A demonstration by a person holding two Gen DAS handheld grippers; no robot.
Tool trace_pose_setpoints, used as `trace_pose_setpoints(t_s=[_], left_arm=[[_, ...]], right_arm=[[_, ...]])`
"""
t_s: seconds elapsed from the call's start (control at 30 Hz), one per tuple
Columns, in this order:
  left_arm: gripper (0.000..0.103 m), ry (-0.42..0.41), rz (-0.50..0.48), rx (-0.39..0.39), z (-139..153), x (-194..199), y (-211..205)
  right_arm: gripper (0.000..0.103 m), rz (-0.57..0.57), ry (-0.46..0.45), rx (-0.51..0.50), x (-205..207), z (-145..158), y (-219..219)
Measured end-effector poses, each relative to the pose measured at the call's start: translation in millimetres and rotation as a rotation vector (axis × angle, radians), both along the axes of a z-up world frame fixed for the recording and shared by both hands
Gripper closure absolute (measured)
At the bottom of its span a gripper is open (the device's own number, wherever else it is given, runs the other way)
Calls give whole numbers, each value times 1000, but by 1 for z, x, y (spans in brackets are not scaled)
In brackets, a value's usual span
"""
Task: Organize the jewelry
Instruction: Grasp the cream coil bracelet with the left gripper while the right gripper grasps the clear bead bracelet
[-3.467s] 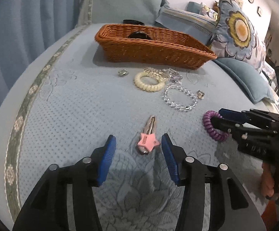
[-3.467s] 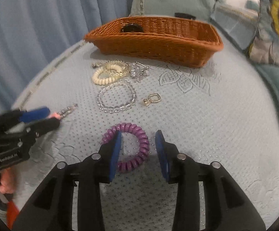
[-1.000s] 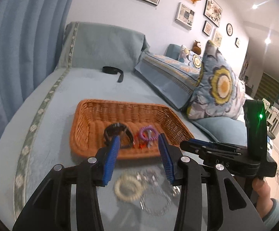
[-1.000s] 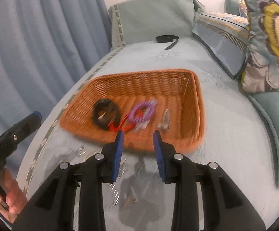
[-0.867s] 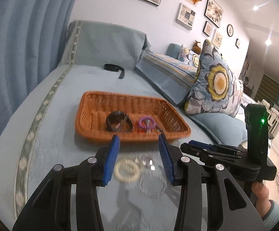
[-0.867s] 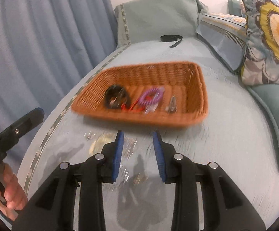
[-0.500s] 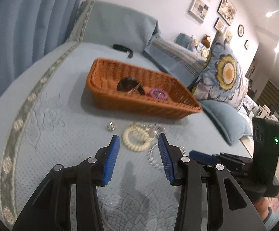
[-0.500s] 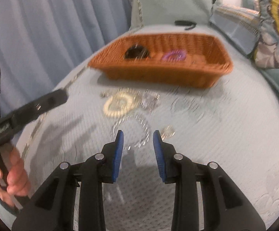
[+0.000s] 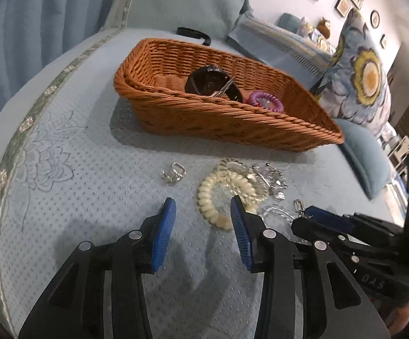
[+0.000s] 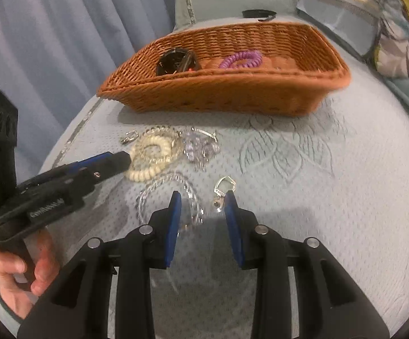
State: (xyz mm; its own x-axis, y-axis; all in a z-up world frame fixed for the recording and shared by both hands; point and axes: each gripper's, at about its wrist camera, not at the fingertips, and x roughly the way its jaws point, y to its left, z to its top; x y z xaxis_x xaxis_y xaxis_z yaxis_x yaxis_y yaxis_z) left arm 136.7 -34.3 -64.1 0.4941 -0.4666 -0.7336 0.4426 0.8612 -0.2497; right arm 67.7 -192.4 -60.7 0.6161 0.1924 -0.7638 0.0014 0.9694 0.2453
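A wicker basket (image 9: 176,113) (image 10: 232,96) holds a dark bracelet (image 9: 213,83) and a purple coil hair tie (image 10: 241,58). On the bedspread lie a cream coil hair tie (image 9: 218,195) (image 10: 150,155), a clear bead bracelet (image 10: 170,195), a silver ornament cluster (image 10: 201,147), a small silver clasp (image 9: 174,173) and a gold-and-silver earring (image 10: 223,190). My left gripper (image 9: 203,223) is open and empty, just short of the cream hair tie. My right gripper (image 10: 203,214) is open and empty, low between the bead bracelet and the earring.
A black strap (image 9: 194,34) lies beyond the basket. Floral pillows (image 9: 365,79) stand at the right. A blue curtain (image 10: 49,42) hangs on the left, past the bed's edge.
Both grippers have come down from above the basket toward the loose jewelry on the bedspread. The pink star clip and the purple hair tie are gone from the bedspread; the tie is in the basket.
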Motion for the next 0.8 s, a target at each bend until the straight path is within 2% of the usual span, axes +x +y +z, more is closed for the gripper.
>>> trace_pose_setpoints(t_s=[0.13, 0.23, 0.33, 0.4, 0.5, 0.63, 0.8], left_arm=[[65, -18, 3, 70, -2, 7, -12], [65, -43, 3, 129, -3, 5, -19], [76, -58, 14, 165, -3, 2, -19], [87, -61, 15, 174, -2, -3, -14], [91, -55, 16, 175, -1, -14, -4], [91, -34, 21, 177, 1, -38, 10], [89, -28, 19, 134, 2, -62, 24]], right_arm=[[74, 20, -20, -93, -2, -1, 12], [74, 28, -22, -109, -6, -1, 13], [74, 51, -21, -104, -14, -1, 12], [75, 72, -25, -115, -23, -2, 13], [76, 94, -22, -120, -29, -2, 12], [76, 116, -13, -91, -31, -1, 10], [76, 110, -18, -82, -29, -1, 13]])
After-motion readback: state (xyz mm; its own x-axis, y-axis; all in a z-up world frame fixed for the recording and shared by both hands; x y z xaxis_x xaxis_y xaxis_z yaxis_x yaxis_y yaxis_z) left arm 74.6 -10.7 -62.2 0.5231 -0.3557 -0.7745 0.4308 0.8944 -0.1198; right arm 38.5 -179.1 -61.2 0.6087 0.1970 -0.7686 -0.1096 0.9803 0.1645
